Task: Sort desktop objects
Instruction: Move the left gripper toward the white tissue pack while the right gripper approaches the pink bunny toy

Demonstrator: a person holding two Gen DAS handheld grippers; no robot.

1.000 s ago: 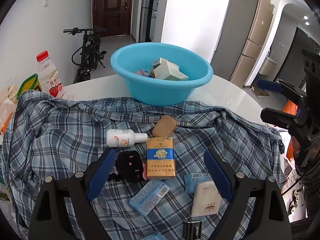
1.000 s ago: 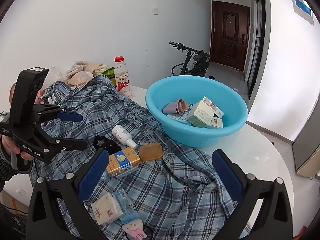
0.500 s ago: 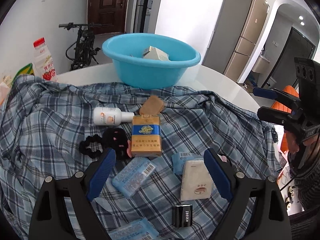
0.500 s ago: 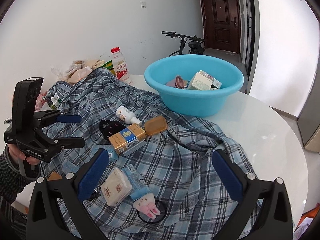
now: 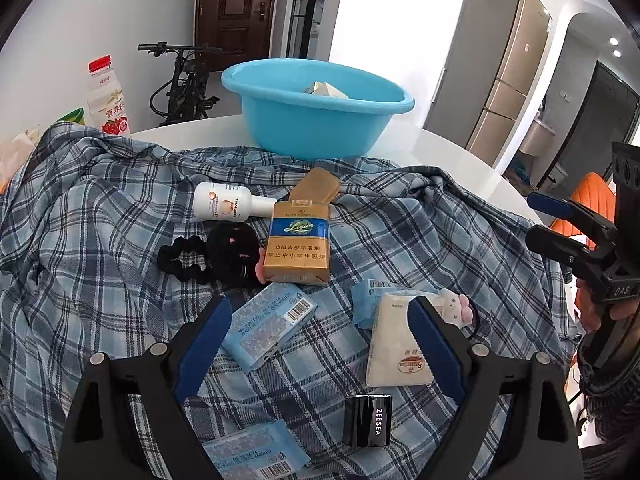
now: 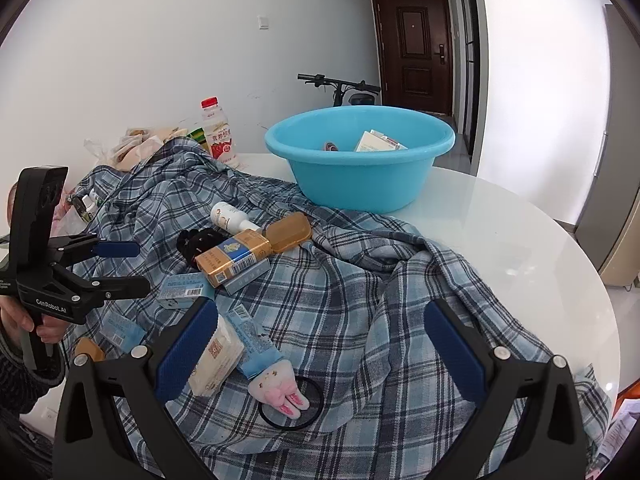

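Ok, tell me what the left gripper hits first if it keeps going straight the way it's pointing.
Most likely the light-blue tissue pack lying on the plaid shirt: it sits between the open left gripper fingers, nearer the left one. Depth is unclear; it might land on bare cloth just beside it.

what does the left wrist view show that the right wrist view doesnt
Only the left wrist view shows the black ZEESEA case, the fridge and the right gripper, open.

Only the right wrist view shows the black ring under the bunny charm, the pink roll in the basin, and the left gripper, open.

Both share the blue basin, plaid shirt, cigarette pack, white bottle and black scrunchie.
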